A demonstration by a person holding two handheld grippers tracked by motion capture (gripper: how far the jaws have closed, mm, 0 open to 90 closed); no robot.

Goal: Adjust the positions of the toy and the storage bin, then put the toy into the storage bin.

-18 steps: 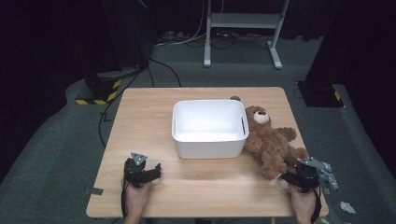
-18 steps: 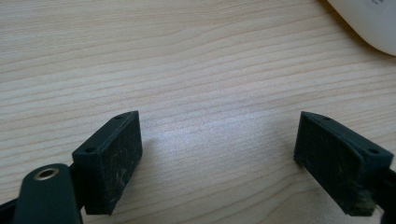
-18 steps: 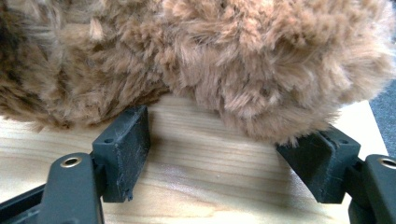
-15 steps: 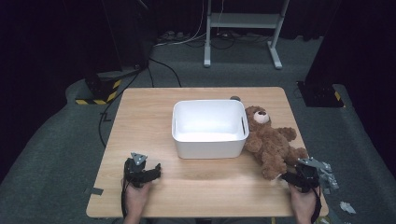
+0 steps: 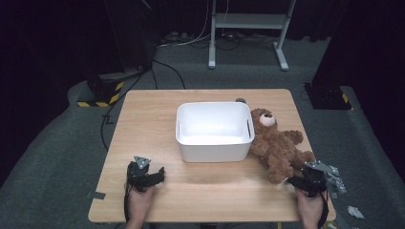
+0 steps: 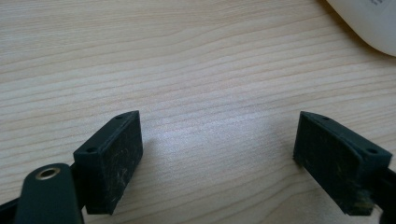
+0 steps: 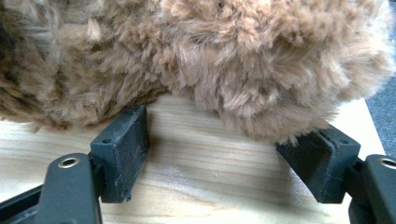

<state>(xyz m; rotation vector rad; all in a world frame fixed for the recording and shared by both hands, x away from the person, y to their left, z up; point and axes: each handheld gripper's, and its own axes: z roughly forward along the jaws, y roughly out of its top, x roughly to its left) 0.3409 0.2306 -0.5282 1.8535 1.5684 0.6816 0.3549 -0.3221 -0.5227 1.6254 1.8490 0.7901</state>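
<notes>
A brown teddy bear (image 5: 277, 143) lies on its back on the wooden table (image 5: 143, 119), right of a white plastic bin (image 5: 215, 150) and touching it. My right gripper (image 5: 293, 182) sits at the table's front right, open, its tips just at the bear's lower leg. In the right gripper view the furry leg (image 7: 233, 56) hangs over the wide-apart jaws of that gripper (image 7: 224, 149), with the fur brushing the right fingertip (image 7: 322, 154). My left gripper (image 5: 159, 174) rests at the front left, open over bare wood (image 6: 219, 158), a short way from the bin's corner (image 6: 369, 23).
The bin is empty and stands mid-table. A small dark object (image 5: 240, 100) peeks out behind its far right corner. A metal stand (image 5: 248, 21) and cables lie on the floor beyond the table. The table's right edge runs close to my right hand.
</notes>
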